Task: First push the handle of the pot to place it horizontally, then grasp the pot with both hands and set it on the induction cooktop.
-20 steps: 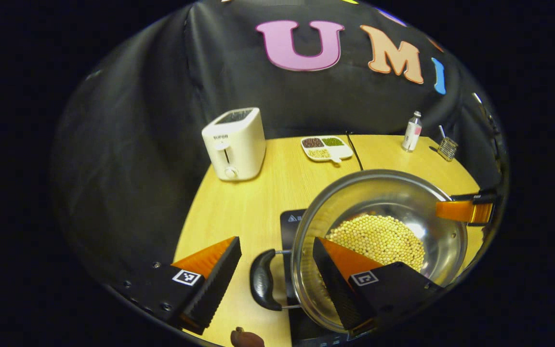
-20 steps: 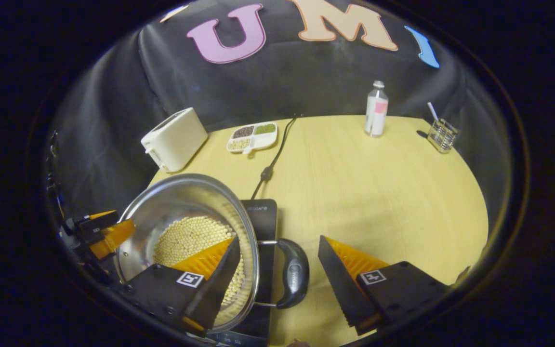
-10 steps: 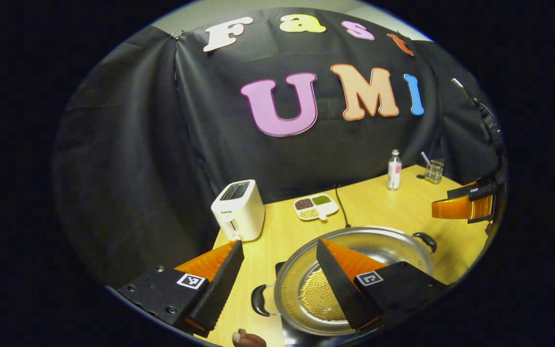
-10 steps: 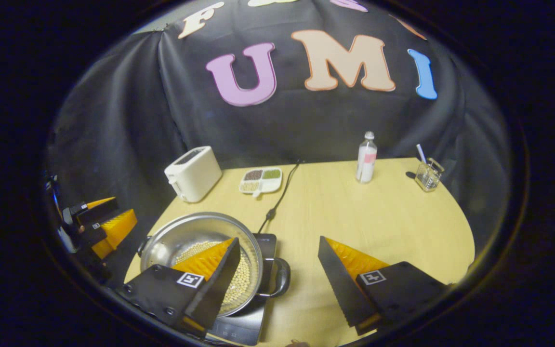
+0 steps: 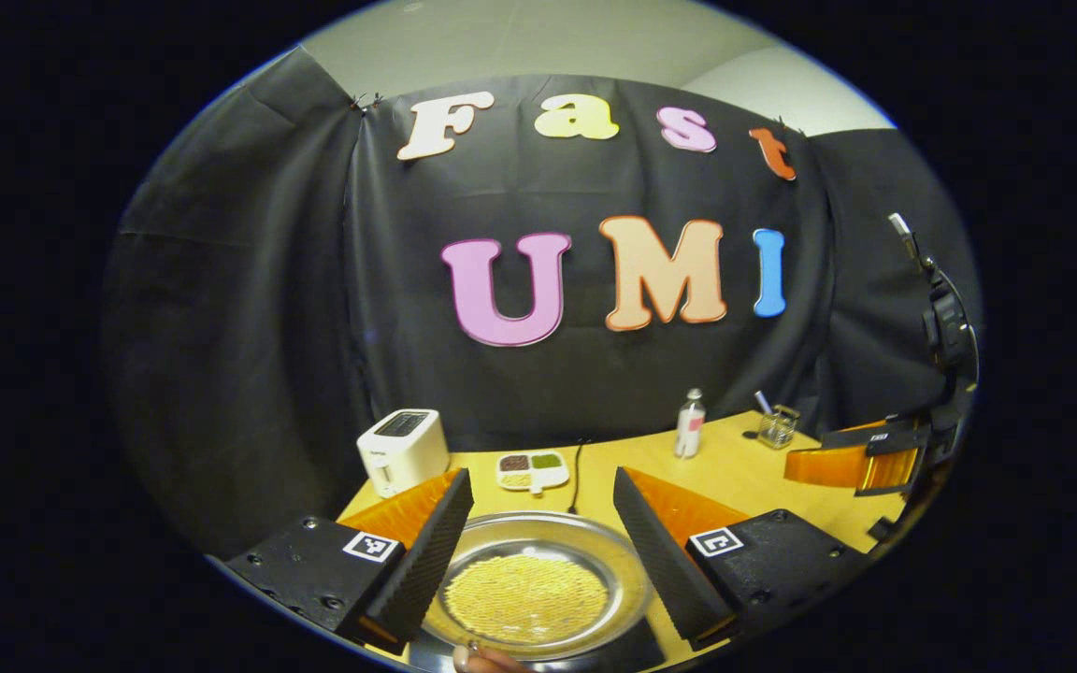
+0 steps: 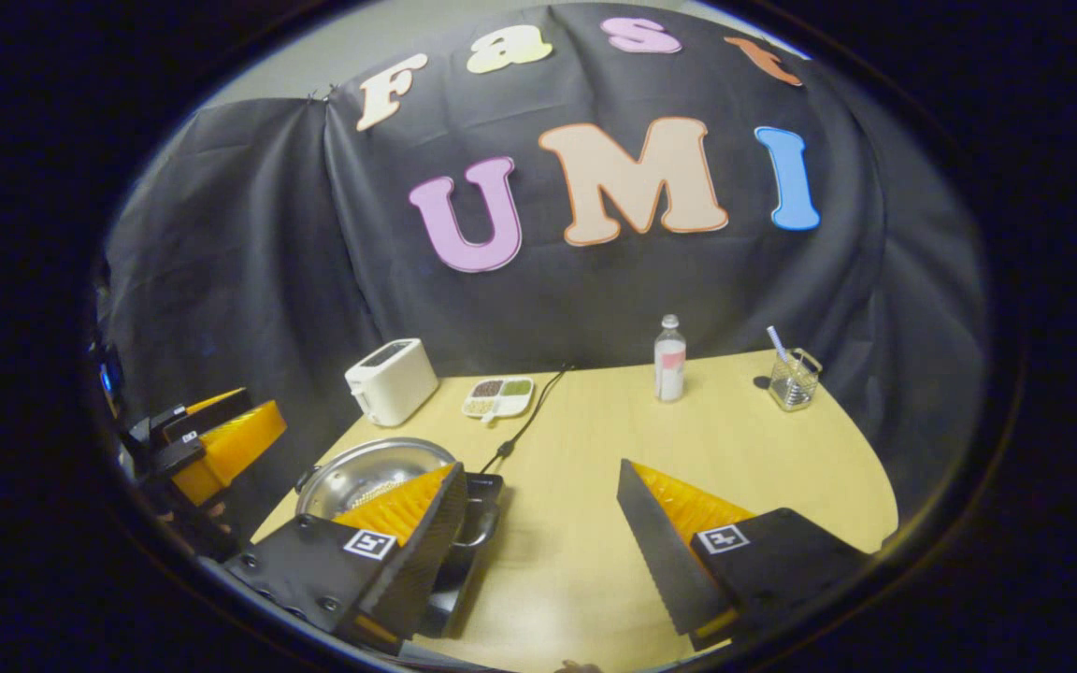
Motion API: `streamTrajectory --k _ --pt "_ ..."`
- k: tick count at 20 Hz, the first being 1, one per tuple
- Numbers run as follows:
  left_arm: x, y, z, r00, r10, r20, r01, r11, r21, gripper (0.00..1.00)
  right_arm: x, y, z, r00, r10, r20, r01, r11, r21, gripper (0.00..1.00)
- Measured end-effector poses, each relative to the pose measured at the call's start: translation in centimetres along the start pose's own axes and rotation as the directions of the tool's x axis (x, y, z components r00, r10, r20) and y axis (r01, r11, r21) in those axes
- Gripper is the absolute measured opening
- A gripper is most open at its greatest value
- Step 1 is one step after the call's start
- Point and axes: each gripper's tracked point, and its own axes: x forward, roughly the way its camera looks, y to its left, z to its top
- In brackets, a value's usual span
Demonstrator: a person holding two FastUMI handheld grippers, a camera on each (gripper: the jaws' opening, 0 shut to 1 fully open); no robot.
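A black cloth wall backs a light wooden table (image 5: 744,472). In the left gripper view, the left gripper (image 5: 543,547) is spread wide and empty, raised above the pot (image 5: 538,589), which lies ahead between its fingers and holds pale beans. The pot sits on the dark induction cooktop (image 5: 637,651). Beyond the fingers stand a white toaster (image 5: 401,451), a divided dish (image 5: 531,470), a bottle (image 5: 689,423) and a glass cup (image 5: 777,427). The right gripper (image 5: 852,460) hangs off to the right.

In the right gripper view, the right gripper (image 6: 538,547) is also wide and empty, over bare table. The pot (image 6: 366,467) rests on the cooktop (image 6: 464,561) behind its left finger, with the left gripper (image 6: 211,444) farther left.
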Motion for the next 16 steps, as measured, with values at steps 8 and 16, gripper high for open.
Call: streamTrajectory --k 8,16 --pt "-2.5 -11.5 0.7 0.999 -0.012 0.032 0.014 0.997 -0.081 0.98 -5.7 -8.5 2.1 0.996 0.045 0.083 -0.043 0.999 -0.022 0.94" --pt "-3.1 -14.7 1.2 0.999 -0.053 0.010 0.053 0.996 -0.068 0.98 -8.8 -9.7 4.6 0.978 0.027 0.205 -0.018 0.999 -0.045 0.94"
